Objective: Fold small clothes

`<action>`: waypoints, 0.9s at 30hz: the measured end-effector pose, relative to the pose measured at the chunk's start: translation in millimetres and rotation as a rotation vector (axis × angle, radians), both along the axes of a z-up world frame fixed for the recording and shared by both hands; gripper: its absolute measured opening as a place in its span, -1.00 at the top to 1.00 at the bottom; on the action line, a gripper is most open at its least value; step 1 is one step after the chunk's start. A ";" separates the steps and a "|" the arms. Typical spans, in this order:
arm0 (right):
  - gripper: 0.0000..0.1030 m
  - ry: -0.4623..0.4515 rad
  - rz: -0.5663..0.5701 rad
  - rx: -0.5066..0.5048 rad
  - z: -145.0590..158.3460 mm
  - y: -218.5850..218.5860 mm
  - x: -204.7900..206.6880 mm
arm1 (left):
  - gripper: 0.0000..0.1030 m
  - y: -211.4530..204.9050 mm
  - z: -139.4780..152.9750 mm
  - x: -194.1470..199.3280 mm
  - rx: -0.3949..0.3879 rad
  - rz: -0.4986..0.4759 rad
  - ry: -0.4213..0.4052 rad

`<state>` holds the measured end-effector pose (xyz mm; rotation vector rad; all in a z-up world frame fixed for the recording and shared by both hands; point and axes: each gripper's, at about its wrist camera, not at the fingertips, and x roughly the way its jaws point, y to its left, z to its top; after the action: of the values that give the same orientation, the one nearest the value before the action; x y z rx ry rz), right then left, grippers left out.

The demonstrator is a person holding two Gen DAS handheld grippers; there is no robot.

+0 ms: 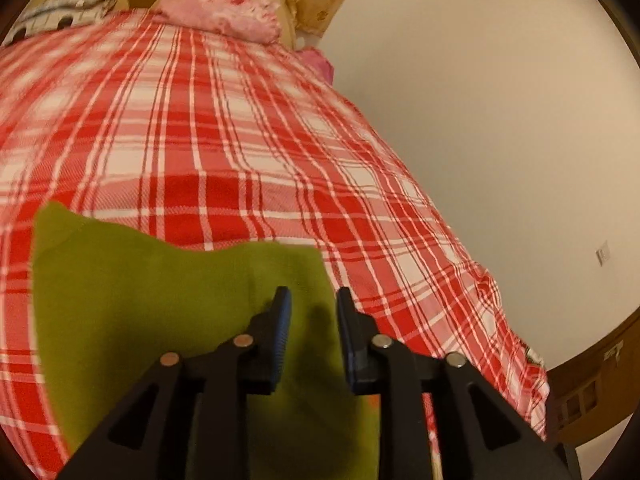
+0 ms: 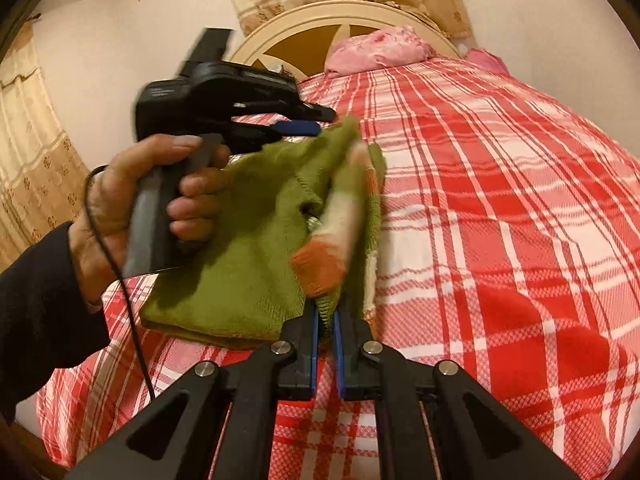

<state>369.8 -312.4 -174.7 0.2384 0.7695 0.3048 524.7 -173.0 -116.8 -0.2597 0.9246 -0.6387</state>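
Right wrist view: my right gripper (image 2: 326, 320) pinches the edge of the green garment (image 2: 248, 248) lying on the red plaid bedspread (image 2: 500, 200); my left gripper (image 1: 314, 300) hangs over it, jaws slightly parted, gripping nothing.

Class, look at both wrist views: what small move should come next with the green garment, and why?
Probably lower the right gripper, shut on the green garment, to lay that raised edge flat on the bed. The left gripper is open above the cloth, holding nothing.
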 end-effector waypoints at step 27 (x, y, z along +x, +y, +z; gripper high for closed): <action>0.64 0.068 -0.030 -0.152 11.9 30.2 79.8 | -0.76 89.8 -49.4 -114.9 0.237 0.117 -0.155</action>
<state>449.6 -282.2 -162.8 0.1169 0.8515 0.2095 409.8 -83.2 -166.1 -0.0505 0.8209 -0.4303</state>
